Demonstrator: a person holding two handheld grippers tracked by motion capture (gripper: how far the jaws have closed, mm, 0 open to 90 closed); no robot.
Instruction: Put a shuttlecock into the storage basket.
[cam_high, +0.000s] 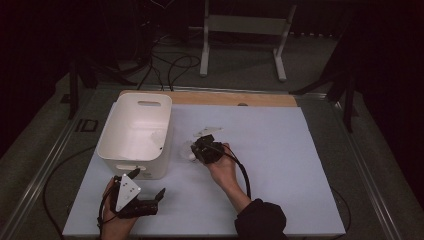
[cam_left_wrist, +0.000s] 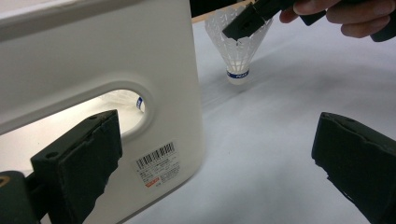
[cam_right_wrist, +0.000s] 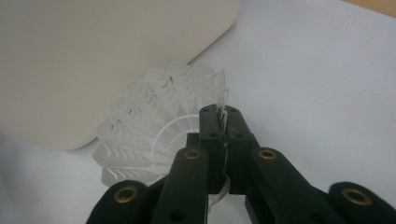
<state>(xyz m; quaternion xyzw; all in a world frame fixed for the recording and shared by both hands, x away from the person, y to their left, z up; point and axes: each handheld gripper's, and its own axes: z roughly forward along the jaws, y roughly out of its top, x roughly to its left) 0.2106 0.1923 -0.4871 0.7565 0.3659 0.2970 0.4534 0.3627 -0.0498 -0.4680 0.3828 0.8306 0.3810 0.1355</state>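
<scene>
A white plastic shuttlecock stands cork down on the white sheet, just right of the white bin. My right gripper is shut on the rim of the shuttlecock skirt, pinching a thin piece of it between the pads. In the high view that right gripper and the shuttlecock sit beside the bin. My left gripper lies near the bin's front corner, open, with nothing between its jaws. Through the bin's handle hole a second shuttlecock shows inside.
The white sheet covers the table, with a wooden strip along its far edge. A white metal stand and cables lie on the floor beyond. A barcode label is stuck on the bin's near wall.
</scene>
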